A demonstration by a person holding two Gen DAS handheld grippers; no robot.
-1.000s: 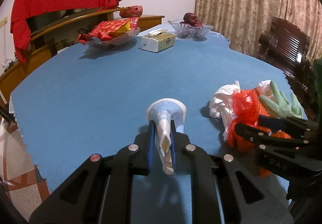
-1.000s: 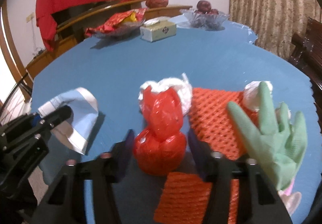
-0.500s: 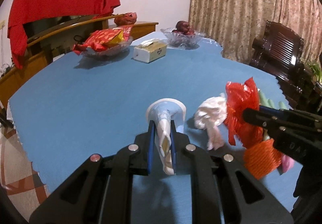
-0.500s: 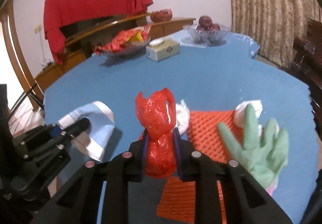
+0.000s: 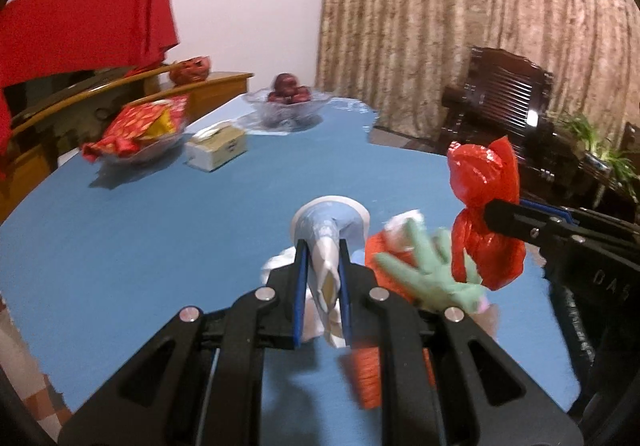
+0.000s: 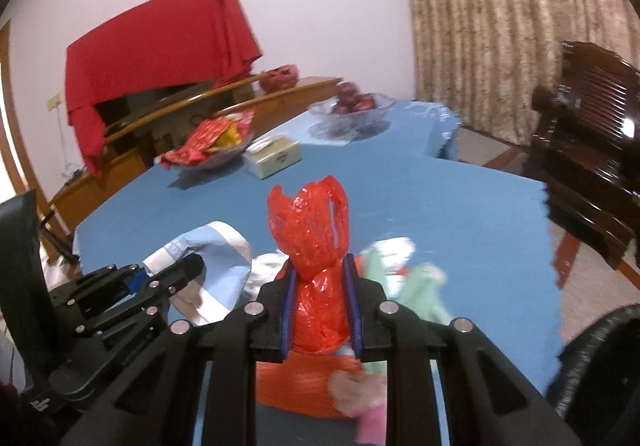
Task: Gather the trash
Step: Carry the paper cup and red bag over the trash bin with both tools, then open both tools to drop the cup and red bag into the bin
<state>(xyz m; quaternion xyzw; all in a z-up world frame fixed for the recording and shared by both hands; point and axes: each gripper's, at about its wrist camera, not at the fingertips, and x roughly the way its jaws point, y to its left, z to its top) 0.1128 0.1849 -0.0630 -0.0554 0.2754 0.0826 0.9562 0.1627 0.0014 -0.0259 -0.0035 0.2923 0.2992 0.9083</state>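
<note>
Left tool (image 5: 323, 278): jaws standing narrow, pinching a crumpled paper cup (image 5: 326, 242), pale blue with a white rim. The cup's open mouth is pointing away from the camera; its flattened base is hanging down between the blue pads.

Right tool (image 6: 318, 306): jaws standing narrow, gripping a knotted red plastic bag (image 6: 314, 246). The bag's bulge is sitting between the pads and its loose top is sticking up toward 12 o'clock. In the left wrist view this tool (image 5: 516, 219) is coming in from 3 o'clock with the bag (image 5: 484, 213) hanging clear above the worktop (image 5: 160, 230). In the right wrist view the left tool (image 6: 168, 278) is showing at 9 o'clock with the cup (image 6: 208, 250) in its jaws.

Below and just beyond the tools, more trash is lying on the blue worktop: a green rubber glove (image 5: 432, 274) with fingers spread, resting on an orange foam net (image 5: 384, 258); a crumpled white wrapper (image 5: 280, 266) is peeking out at the left tool's 9 o'clock side. These are blurring in both views. A pink scrap (image 6: 368, 406) is lying against the net's near edge in the right wrist view.

Far side of the worktop, toward 11–12 o'clock in the left wrist view: a tissue box (image 5: 218, 147), a glass dish of red snack packets (image 5: 140, 129), a glass bowl of dark red fruit (image 5: 288, 103). Well apart from the trash.

Beyond the worktop: red cloth (image 5: 80, 33) draping over a wooden sideboard, beige curtain (image 5: 480, 25), dark wooden chair (image 5: 504, 101) at 2 o'clock.
</note>
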